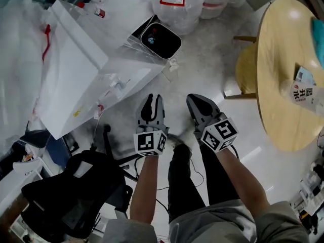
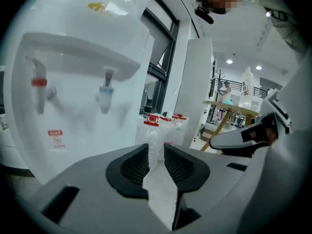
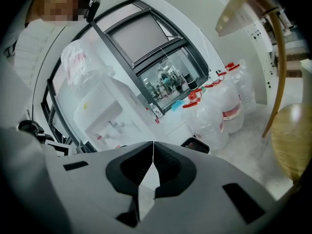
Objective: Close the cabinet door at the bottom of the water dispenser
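Observation:
The white water dispenser (image 1: 76, 70) stands at the left of the head view, seen from above; its bottom cabinet door is hidden from here. Both grippers hang side by side above the floor in front of it. My left gripper (image 1: 152, 108) has a narrow gap between its jaws and nothing in it. In the left gripper view the left gripper (image 2: 156, 152) faces the dispenser's upper front (image 2: 73, 106), with the red tap (image 2: 39, 84) and blue tap (image 2: 105, 89). My right gripper (image 1: 200, 108) is shut and empty, its tips touching in the right gripper view (image 3: 153, 150).
A black-lined bin (image 1: 161, 38) stands just right of the dispenser, with water jugs (image 1: 177, 4) behind it. A round wooden table (image 1: 288, 70) and a yellow stool (image 1: 246, 70) are on the right. A black chair (image 1: 76, 196) sits at the lower left.

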`<move>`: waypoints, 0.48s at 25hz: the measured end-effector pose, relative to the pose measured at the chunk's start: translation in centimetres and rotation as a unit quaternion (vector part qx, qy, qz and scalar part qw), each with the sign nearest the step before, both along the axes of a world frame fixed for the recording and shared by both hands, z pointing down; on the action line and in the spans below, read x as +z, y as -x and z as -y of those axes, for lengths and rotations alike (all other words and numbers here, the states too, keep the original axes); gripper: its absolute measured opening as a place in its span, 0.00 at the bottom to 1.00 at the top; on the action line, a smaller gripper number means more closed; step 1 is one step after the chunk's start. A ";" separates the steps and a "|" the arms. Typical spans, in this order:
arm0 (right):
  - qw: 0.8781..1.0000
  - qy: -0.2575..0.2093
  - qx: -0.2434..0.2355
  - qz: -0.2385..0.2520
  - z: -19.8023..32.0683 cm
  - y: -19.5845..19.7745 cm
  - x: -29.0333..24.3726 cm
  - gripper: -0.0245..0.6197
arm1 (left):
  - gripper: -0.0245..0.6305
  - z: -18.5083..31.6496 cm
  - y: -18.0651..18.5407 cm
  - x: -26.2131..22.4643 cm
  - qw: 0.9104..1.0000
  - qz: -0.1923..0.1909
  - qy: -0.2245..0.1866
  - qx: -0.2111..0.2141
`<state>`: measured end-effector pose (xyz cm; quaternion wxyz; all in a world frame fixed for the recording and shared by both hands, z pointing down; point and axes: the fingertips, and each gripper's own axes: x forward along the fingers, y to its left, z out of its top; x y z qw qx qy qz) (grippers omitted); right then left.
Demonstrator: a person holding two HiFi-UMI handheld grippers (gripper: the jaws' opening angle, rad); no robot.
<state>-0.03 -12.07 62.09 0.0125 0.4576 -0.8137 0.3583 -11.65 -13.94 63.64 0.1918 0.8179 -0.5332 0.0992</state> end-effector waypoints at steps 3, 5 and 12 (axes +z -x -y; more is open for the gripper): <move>1.000 -0.005 -0.003 0.008 -0.8 0.6 -3.4 0.06 | 0.16 -1.4 0.1 -4.3 1.000 0.007 -0.010 -0.002; 1.000 -0.012 -0.007 0.013 -1.1 0.9 -5.8 0.06 | 0.11 -2.1 0.2 -6.9 1.000 0.010 -0.013 -0.005; 0.999 -0.042 -0.024 0.024 -2.5 1.2 -14.0 0.06 | 0.05 -4.2 -0.1 -15.4 0.999 0.015 -0.034 -0.013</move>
